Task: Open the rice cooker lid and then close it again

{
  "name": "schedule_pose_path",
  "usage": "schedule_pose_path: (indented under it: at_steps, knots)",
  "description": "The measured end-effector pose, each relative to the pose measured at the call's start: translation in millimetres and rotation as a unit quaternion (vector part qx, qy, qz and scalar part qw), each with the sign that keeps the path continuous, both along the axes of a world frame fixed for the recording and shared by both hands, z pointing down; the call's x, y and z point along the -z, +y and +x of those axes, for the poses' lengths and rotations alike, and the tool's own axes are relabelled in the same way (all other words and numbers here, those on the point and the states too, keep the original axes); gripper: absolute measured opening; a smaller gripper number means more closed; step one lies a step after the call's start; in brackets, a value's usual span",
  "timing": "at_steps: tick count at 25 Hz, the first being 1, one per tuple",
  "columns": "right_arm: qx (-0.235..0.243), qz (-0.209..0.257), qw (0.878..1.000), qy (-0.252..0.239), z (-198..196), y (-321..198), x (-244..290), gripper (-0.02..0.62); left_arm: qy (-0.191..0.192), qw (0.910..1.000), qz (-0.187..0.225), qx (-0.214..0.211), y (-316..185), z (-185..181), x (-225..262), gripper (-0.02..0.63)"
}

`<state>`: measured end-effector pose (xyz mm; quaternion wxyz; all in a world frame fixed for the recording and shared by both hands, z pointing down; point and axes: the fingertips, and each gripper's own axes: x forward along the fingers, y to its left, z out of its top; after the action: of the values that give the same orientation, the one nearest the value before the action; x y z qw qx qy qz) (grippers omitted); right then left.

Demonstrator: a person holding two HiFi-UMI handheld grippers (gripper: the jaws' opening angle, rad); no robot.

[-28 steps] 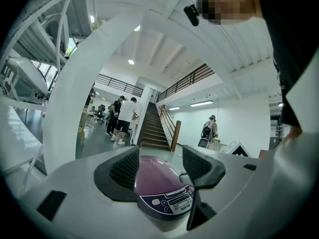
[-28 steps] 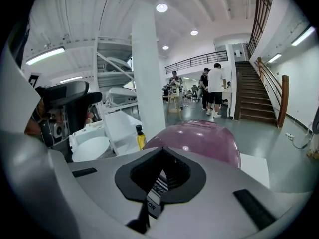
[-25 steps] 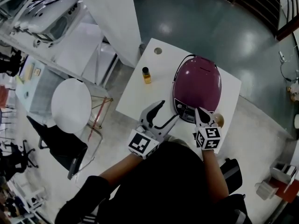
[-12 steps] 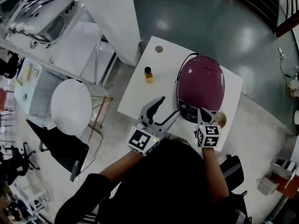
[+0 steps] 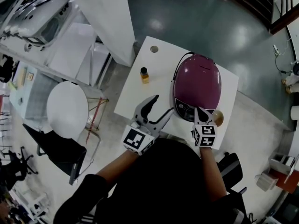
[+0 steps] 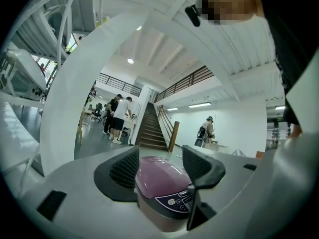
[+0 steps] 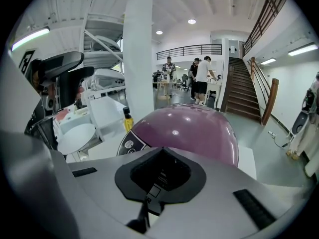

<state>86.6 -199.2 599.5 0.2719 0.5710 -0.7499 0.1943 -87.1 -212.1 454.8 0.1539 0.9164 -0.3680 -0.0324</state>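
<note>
Purple domed rice cooker (image 5: 197,83), lid shut, sits on the white square table (image 5: 154,85), dead ahead of both grippers. Right gripper (image 5: 198,112) is nearer: jaws pressed together, nothing held, tip angled down onto the dark control panel (image 5: 185,111) at the cooker's front edge; contact or just off it, can't tell. Cooker's long axis runs straight away from that tip. Left gripper (image 5: 164,107): jaws apart, empty, level, just left of the cooker's front. Lid release is probably right under the right tip.

floor (image 5: 201,13): glossy dark teal | white square table (image 5: 140,94) | round white table (image 5: 67,108) | staircase (image 7: 244,91)
</note>
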Motion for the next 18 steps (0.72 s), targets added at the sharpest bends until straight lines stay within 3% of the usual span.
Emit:
schedule_pose_path:
  at_steps: [18]
  knots:
    - [-0.022, 0.013, 1.0, 0.017, 3.5, 1.2, 0.8, 0.0, 0.006, 0.9999, 0.003, 0.01, 8.9, -13.9, 0.8, 0.25]
